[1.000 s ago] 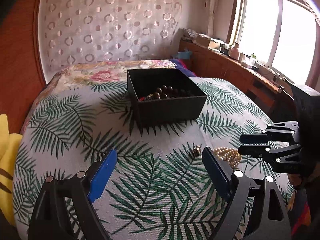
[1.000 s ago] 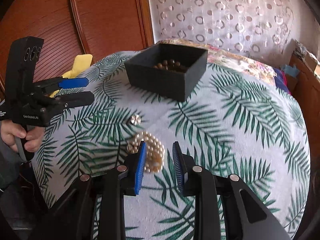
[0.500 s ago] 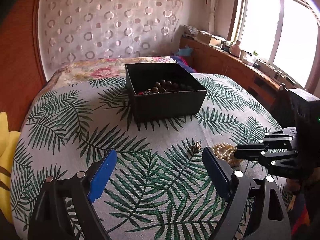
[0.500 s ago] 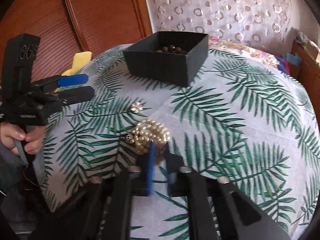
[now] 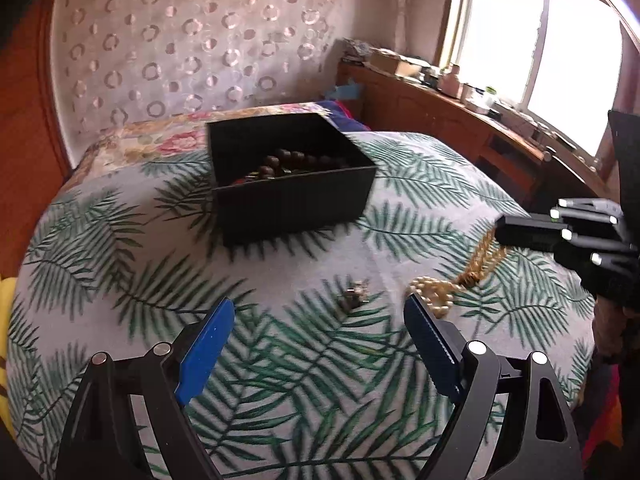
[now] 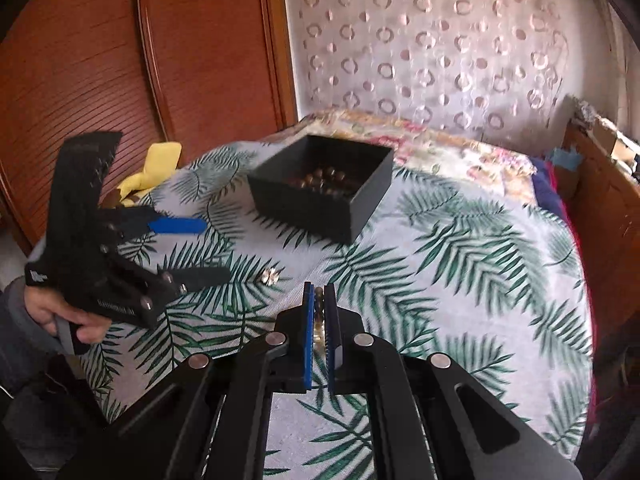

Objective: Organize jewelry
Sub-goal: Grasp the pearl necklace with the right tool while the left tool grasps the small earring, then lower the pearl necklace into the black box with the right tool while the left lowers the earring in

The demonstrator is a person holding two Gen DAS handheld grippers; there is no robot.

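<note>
Change since one second ago: right gripper [image 6: 319,312] was open above the pearl necklace [image 5: 460,276] lying in a heap; now it is clenched on the strand and has lifted one end, so the pearls hang in a line from its tip down to the cloth.
Left gripper [image 5: 318,336]: nearest in its own view, jaws wide apart, grasping nothing, low over the bedspread [image 5: 120,248]; it has stayed like this.
Necklace position: upper part in the air, pinched between the blue pads [image 6: 307,332] of the right gripper; lower end touching the bedspread, just beside the left gripper's right finger.
Small brooch [image 5: 354,294]: loose on the cloth, near the pearls' lower end, between the two grippers, not touched.
Black box [image 5: 296,204]: farther back, well apart from the pearls, open on top.
Dark bead bracelet [image 5: 296,160]: already inside the box, with something reddish beside it that I cannot identify.
Done, as I judge: dark beads are put away.
Left to do: carry the pearls into the box and release them; then the brooch.
Far background: patterned curtain [image 6: 440,48].
</note>
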